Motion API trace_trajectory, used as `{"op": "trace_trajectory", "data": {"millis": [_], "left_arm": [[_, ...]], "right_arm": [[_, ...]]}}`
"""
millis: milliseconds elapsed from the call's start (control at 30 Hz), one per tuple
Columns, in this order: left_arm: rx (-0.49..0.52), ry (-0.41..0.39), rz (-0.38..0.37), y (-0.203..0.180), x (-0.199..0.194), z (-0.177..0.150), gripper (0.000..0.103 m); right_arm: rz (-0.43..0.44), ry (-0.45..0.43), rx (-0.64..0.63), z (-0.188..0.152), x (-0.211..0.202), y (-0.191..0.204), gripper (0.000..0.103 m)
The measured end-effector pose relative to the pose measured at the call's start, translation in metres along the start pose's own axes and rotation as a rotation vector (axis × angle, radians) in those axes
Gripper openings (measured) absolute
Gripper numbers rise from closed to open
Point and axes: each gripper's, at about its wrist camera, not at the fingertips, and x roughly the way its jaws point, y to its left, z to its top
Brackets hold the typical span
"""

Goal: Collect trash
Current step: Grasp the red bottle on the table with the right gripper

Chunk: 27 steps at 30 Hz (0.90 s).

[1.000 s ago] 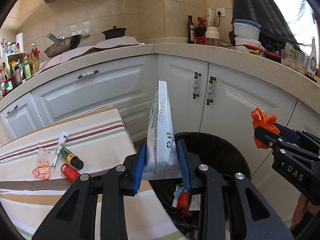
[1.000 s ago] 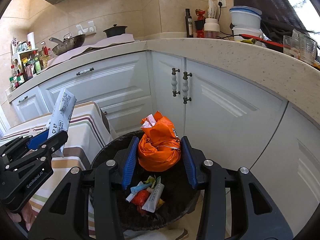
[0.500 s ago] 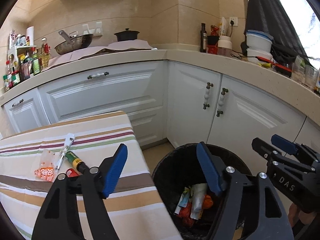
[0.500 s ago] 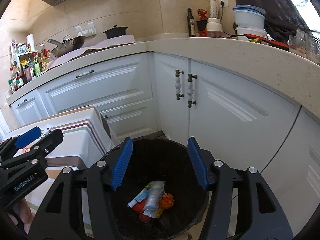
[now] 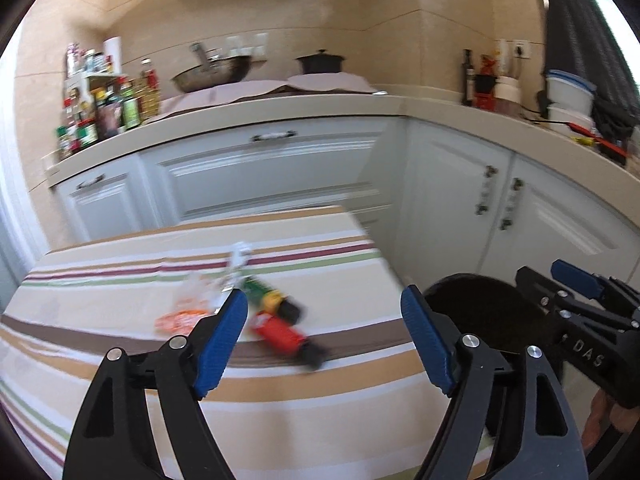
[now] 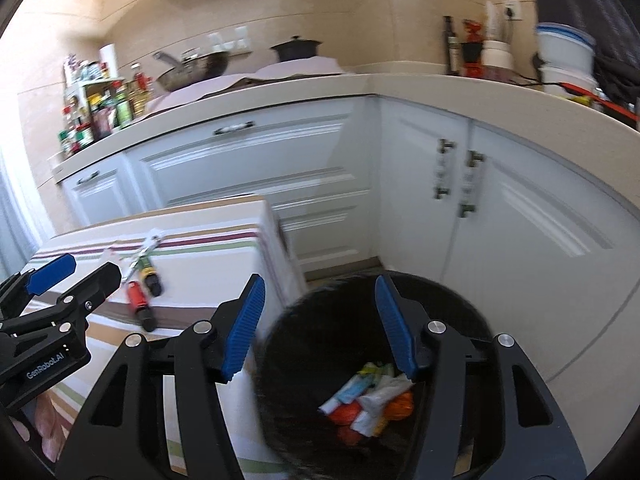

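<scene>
The striped table stood left of the black bin, which held a heap of wrappers. On the table lay a red tube, a green tube and an orange packet. The left gripper, jaws opening and empty, hung just before the tubes. The right gripper stood spread and empty above the bin.

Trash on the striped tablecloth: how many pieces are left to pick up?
4, as far as the blur allows: a red tube at the near brown stripe, a green-and-yellow tube behind it, a white tube farther back, and an orange-printed wrapper left of them. Others may be hidden.
</scene>
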Motion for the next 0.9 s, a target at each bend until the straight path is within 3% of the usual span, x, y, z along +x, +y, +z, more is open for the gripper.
{"op": "trace_trajectory", "data": {"millis": [400,900], "left_arm": [[-0.084,0.067,0.151,0.082,0.003,-0.019,0.077],[-0.148,0.149,0.223,0.143,0.019,-0.033,0.077]], "right_arm": [[0.145,0.069,-0.129,0.002,0.030,0.085,0.056],[0.239,0.217,-0.255,-0.007,0.076,0.154,0.055]]}}
